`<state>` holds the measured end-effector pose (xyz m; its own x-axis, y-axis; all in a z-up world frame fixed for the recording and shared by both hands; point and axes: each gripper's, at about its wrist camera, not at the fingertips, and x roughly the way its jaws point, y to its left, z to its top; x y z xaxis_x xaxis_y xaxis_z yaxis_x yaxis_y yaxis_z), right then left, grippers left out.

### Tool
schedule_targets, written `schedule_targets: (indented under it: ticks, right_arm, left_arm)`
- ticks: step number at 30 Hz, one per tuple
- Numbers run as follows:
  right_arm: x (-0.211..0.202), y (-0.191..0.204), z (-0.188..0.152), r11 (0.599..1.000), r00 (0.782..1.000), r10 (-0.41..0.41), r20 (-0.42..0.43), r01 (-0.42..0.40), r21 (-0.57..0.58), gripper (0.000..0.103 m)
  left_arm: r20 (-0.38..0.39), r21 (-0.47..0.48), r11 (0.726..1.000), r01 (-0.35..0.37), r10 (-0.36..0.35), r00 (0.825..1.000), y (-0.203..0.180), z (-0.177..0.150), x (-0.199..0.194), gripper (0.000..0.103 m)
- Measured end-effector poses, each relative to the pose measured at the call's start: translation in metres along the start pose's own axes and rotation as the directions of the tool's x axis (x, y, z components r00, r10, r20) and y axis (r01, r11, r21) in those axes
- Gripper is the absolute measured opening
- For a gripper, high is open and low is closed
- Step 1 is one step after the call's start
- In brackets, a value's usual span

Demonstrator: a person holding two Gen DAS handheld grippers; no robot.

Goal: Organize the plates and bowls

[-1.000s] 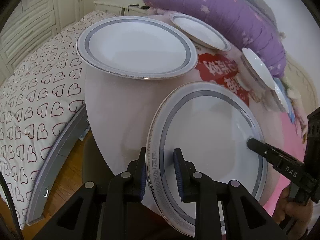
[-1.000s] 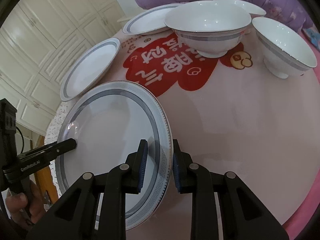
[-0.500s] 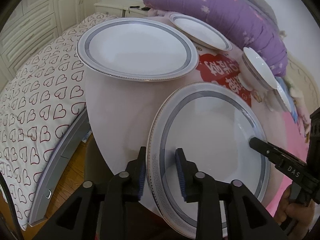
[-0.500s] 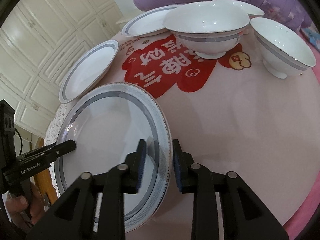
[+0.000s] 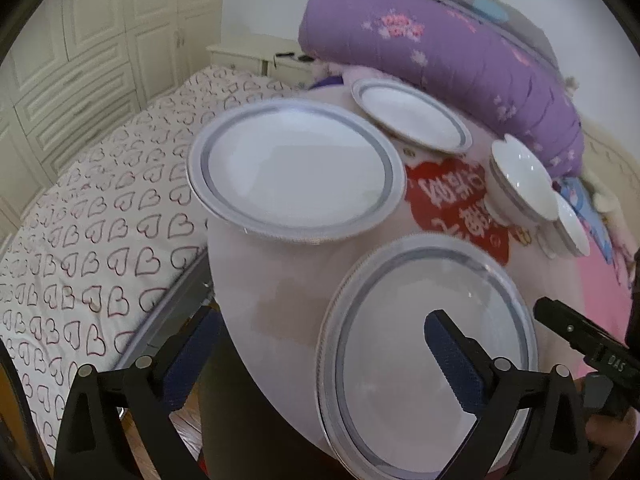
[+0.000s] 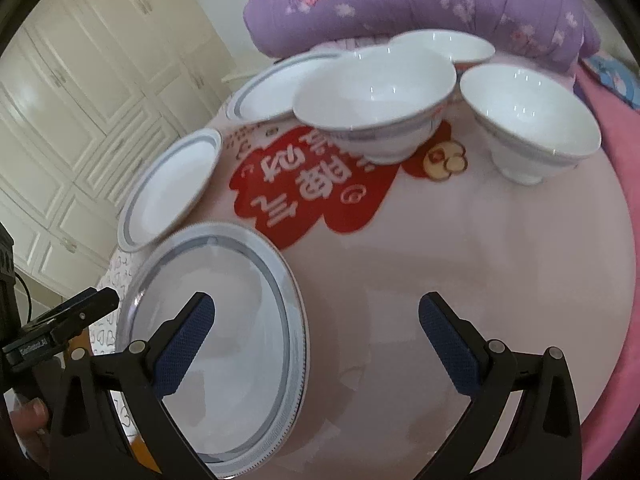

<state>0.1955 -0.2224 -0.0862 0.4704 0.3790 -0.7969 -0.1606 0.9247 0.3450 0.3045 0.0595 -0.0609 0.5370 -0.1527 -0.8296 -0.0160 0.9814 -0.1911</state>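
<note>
A large grey-banded plate (image 5: 432, 344) (image 6: 224, 288) lies flat at the near edge of the round pink table (image 5: 260, 272) (image 6: 440, 248). My left gripper (image 5: 320, 340) straddles its left rim. The jaws are opening wide, with the rim between them and the pads off it. My right gripper (image 6: 316, 320) straddles the opposite rim in the same way, its jaws also opening. A second large plate (image 5: 296, 168) (image 6: 172, 188) and a smaller plate (image 5: 412, 116) (image 6: 272, 88) sit farther back. Three white bowls (image 6: 372, 96) (image 6: 528, 128) (image 6: 452, 48) stand at the far side.
A red printed emblem (image 6: 312, 188) marks the middle of the tablecloth. A bed with a heart-patterned sheet (image 5: 80, 220) lies left of the table. A rolled purple quilt (image 5: 440, 40) is behind it, with white wardrobe doors (image 6: 80, 100) beyond. A hand (image 6: 28, 420) holds the left gripper.
Both grippers were shut on opposite rims of the near plate; now both have let go and spread wide. The left gripper has lifted a little, and the plate rests on the table.
</note>
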Motion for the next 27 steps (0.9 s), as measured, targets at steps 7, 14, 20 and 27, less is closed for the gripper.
schedule_targets:
  ticks: [7,14,20,27]
  right_arm:
    - [-0.023,0.018,0.024,0.998,0.993,0.055,0.109,-0.050,-0.049,0.103]
    - [-0.037,0.047,0.055,0.988,0.976,0.108,0.188,-0.085,-0.126,0.103]
    - [-0.034,0.070,0.074,0.980,0.965,0.148,0.215,-0.114,-0.165,0.103]
    - [-0.012,0.085,0.100,0.975,0.970,0.178,0.166,-0.151,-0.162,0.103]
  left_arm:
    - [0.083,-0.036,0.999,-0.033,0.036,0.996,0.011,0.010,-0.025,0.102]
    - [0.152,-0.058,0.994,-0.090,0.098,0.984,0.025,0.021,-0.048,0.102]
    - [0.221,-0.079,0.986,-0.144,0.158,0.962,0.036,0.027,-0.065,0.102]
    - [0.248,-0.104,0.981,-0.166,0.187,0.950,0.052,0.034,-0.064,0.102]
